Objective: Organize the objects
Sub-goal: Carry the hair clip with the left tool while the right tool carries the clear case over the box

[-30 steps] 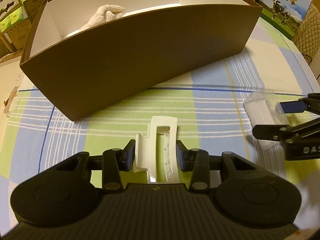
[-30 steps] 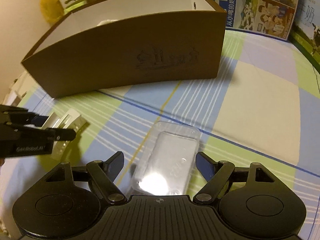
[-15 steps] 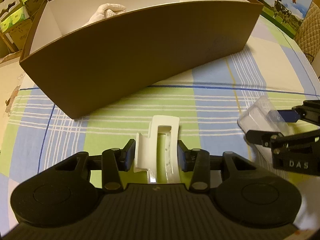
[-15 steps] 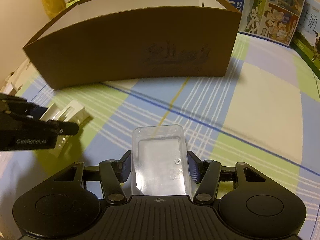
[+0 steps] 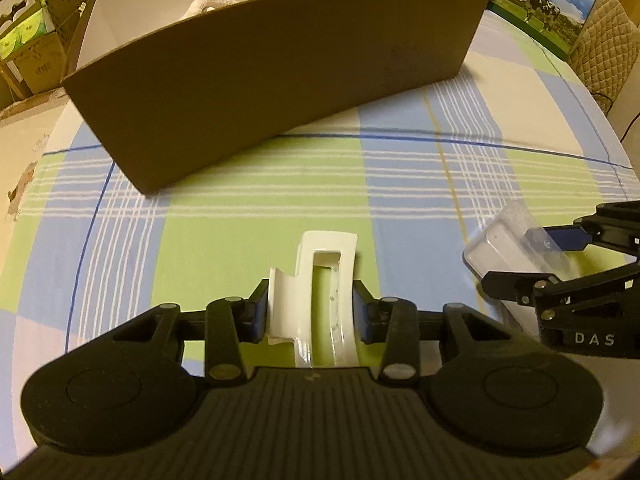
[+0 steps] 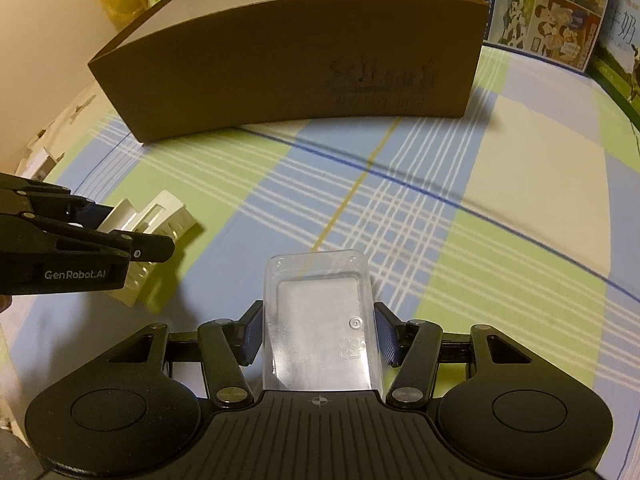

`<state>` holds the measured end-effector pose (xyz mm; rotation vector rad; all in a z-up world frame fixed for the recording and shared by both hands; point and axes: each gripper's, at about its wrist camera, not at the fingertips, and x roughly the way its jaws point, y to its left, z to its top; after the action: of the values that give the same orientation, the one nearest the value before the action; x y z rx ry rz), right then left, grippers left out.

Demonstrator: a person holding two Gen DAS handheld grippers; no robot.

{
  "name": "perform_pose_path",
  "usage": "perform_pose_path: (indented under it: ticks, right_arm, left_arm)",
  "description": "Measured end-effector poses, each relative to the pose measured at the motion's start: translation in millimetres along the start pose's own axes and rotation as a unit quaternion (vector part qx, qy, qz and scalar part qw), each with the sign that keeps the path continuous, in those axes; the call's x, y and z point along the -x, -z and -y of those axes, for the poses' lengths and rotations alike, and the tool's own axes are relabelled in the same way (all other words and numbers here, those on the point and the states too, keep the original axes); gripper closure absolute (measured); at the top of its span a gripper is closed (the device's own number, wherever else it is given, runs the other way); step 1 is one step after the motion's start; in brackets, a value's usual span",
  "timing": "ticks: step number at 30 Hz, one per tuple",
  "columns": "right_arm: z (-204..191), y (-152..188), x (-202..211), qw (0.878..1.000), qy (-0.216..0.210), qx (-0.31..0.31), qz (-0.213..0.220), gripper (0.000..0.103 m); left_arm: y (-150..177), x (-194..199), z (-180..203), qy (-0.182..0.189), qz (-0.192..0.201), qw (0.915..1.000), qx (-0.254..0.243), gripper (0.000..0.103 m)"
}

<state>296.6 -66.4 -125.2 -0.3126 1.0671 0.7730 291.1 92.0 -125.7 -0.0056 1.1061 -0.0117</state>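
In the left wrist view, the left tongs [image 5: 312, 312] are clamping a white plastic piece [image 5: 320, 300], their blue-padded tips pressing against its two long sides. The piece is slotted down its middle and is pointing forward, away from the camera, over a green patch of the plaid cloth [image 5: 240, 208] that is covering the counter. Beyond it, a long brown box [image 5: 280, 80] with a white inside is standing on the cloth, and something white and knitted [image 5: 204, 3] is showing just above its near wall at the left end; what it is cannot be told. At the right edge, the right tongs [image 5: 532, 256] are reaching in, gripping a clear plastic tray [image 5: 508, 248]. Printed cartons [image 5: 544, 4] are standing behind the box to the right.

In the right wrist view, the right tongs [image 6: 318, 328] are closing on the clear plastic tray [image 6: 320, 320], one blue pad touching each long side, with the tray projecting forward between them above the cloth [image 6: 440, 208]. To the left, the left tongs [image 6: 120, 232] are holding the white plastic piece [image 6: 156, 220] near the cloth, well apart from the tray. The brown box [image 6: 280, 60] is sitting farther back, a dark printed design on its front wall, and illustrated cartons [image 6: 548, 8] are lining the back right.
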Motion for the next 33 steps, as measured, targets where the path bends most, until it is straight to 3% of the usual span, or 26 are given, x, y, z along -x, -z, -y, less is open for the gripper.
perform_pose_path:
  ticks: [9,19,33]
  right_arm:
    - [-9.7,-3.4,18.1,1.0,-0.008,0.002,0.011,0.05]
    - [-25.5,-28.6,42.1,0.998,-0.02,0.016,0.049,0.05]
    - [-24.3,-127.8,78.5,0.988,-0.074,-0.025,0.136,0.05]
  left_arm:
    - [8.2,23.7,1.2,0.009,0.019,0.9998,0.003,0.068]
    - [-10.1,71.5,-10.6,0.015,0.082,0.9965,0.008,0.068]
    - [-80.3,115.0,-62.7,-0.012,0.161,0.9861,0.04,0.068]
